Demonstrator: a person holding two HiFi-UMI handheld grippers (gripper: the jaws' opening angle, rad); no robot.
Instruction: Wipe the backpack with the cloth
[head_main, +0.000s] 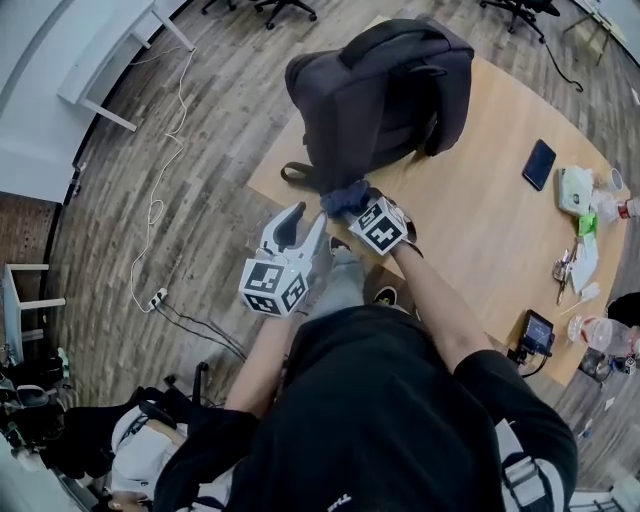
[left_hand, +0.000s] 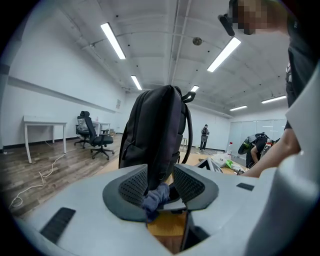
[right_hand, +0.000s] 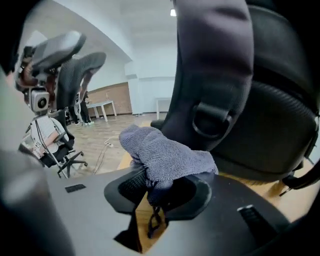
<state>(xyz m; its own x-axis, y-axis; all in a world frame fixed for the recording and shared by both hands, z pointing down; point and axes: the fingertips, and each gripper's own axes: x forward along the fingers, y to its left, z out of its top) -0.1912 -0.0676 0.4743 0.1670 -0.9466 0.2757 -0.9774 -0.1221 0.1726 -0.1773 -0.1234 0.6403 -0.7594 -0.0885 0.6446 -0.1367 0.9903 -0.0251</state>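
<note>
While the backpack (head_main: 385, 95) stands upright near the corner of the wooden table (head_main: 480, 230), the grey cloth (right_hand: 165, 155) is clamped between the closed jaws of the right gripper (right_hand: 160, 187). It is held low against the pack, just beside a shoulder strap (right_hand: 215, 65) and close above the tabletop. Whether the fabric presses on the pack cannot be told for certain. The left gripper (left_hand: 162, 180) is held just beside the right one, aimed at the pack. Its jaws are spread apart and nothing is gripped; the cloth is only seen beyond its pads.

The wiping step is judged to be in hand, at the bottom of a stroke. For the next move, the cloth needs to be pressed flat and drawn along the panel. The upright pack is likely to need steadying by the free gripper, since it could be tipped by a sideways push.
</note>
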